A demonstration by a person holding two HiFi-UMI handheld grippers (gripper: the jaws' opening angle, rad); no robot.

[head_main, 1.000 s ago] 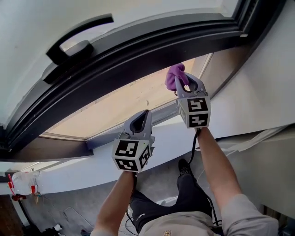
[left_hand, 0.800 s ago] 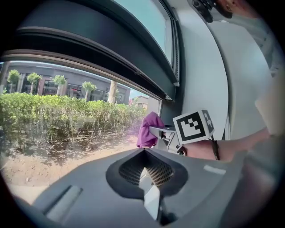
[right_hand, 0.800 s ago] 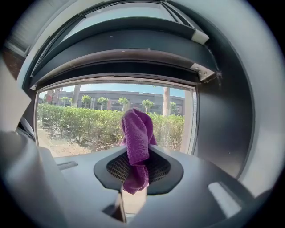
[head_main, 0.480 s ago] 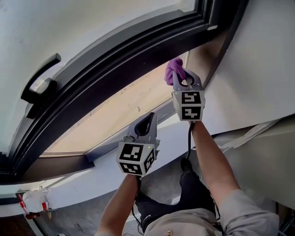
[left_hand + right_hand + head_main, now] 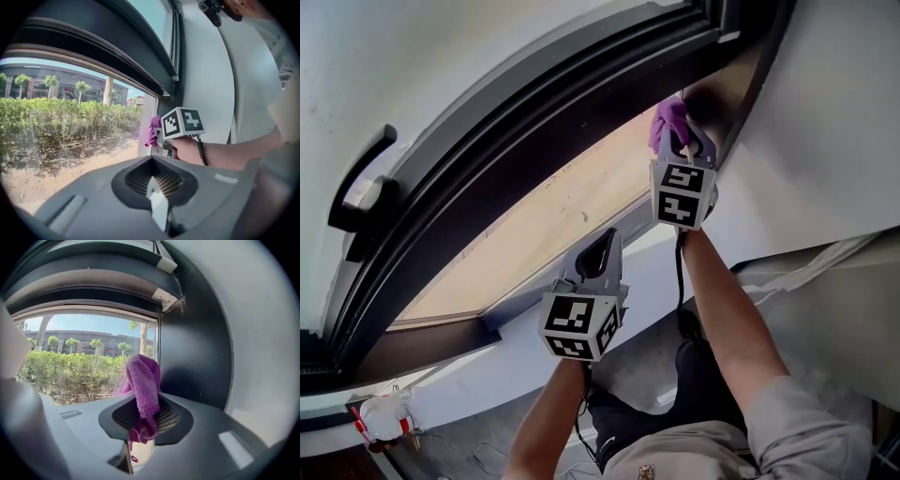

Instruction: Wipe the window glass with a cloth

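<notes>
Right gripper (image 5: 679, 142): jaws clamped on purple cloth (image 5: 143, 380), which bunches up past the tips. Glass (image 5: 553, 216) just ahead-left of it, dark frame (image 5: 741, 84) ahead-right.
Left gripper (image 5: 602, 248): jaws together, empty, held lower.

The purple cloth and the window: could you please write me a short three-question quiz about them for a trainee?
1. True or false: the left gripper holds the purple cloth.
2. Where against the window glass is the cloth? A: beside the dark side frame. B: at the middle of the pane. C: on the window handle.
3. Fill in: on the right gripper, the fingers are shut on the ____.
Key: 1 false; 2 A; 3 cloth.
</notes>
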